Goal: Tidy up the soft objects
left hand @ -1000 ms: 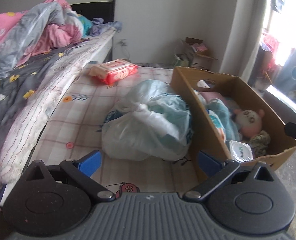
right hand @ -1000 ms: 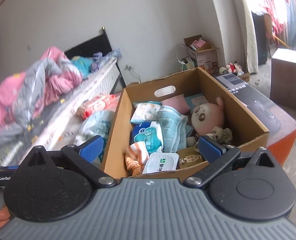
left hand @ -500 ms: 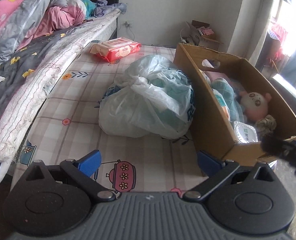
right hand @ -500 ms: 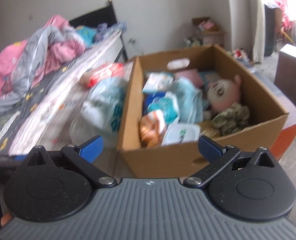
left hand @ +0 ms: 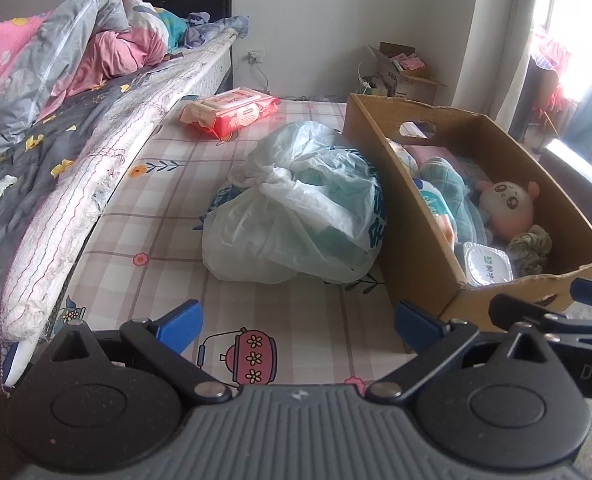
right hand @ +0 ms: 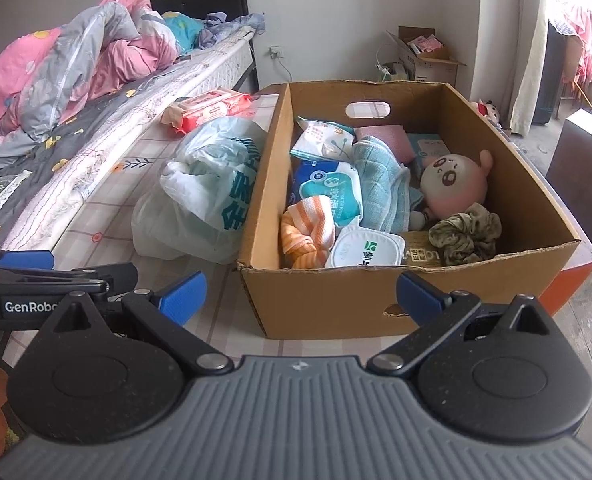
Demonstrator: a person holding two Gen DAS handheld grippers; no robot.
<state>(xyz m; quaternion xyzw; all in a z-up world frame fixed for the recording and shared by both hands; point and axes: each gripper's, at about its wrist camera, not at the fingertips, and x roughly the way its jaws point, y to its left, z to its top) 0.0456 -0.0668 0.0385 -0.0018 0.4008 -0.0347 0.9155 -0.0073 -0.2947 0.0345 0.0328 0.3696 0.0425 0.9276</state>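
Both tongs are spread wide with nothing pinched — the left tongs [left hand: 297,322] hover over the checked floral mat [left hand: 168,216], the right tongs [right hand: 300,293] sit just in front of the open brown cardboard box [right hand: 359,300]. Inside the box: a pink round-headed plush doll [right hand: 453,184], a teal towel [right hand: 383,184], an orange striped cloth [right hand: 307,230] and an olive scrunchie [right hand: 465,232]. A knotted translucent plastic bag [left hand: 296,208] rests against the box's left wall — a red wipes pack [left hand: 236,112] lies well behind it.
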